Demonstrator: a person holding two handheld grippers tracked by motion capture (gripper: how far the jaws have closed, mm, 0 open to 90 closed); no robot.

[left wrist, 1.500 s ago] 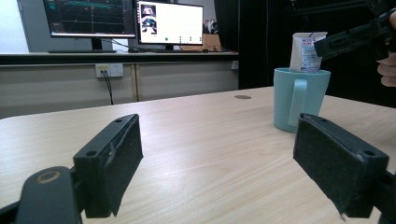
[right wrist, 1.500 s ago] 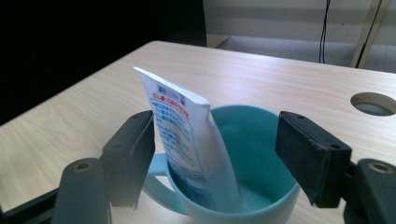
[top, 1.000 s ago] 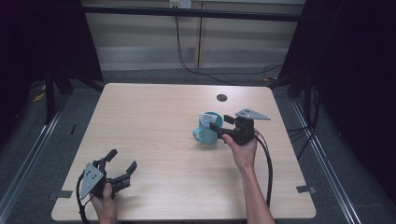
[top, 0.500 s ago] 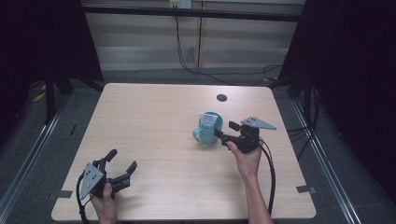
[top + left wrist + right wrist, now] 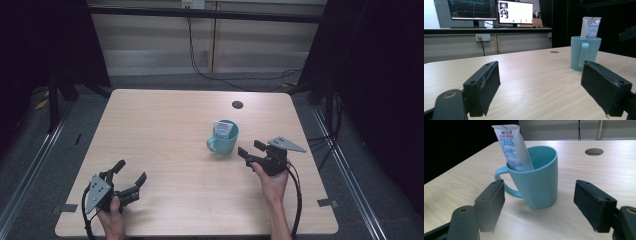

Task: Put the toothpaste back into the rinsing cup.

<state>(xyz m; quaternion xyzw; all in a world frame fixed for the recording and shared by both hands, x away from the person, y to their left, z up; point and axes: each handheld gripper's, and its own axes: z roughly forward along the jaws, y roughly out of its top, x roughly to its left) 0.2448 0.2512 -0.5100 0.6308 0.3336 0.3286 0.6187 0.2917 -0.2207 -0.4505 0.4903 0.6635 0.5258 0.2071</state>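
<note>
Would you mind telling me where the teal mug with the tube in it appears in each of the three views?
High view: the teal mug stands right of the table's centre, just left of the right gripper.
Left gripper view: far right, beyond the right-hand jaw.
Right gripper view: centre, ahead of the open jaws.
Shared landmark: the white tube standing in the mug.

Two lit monitors (image 5: 490, 11) stand beyond the wooden table (image 5: 165, 130).

tube (image 5: 512, 147) — lower end hidden inside mug (image 5: 539, 182) | tube print — too small to read
</note>
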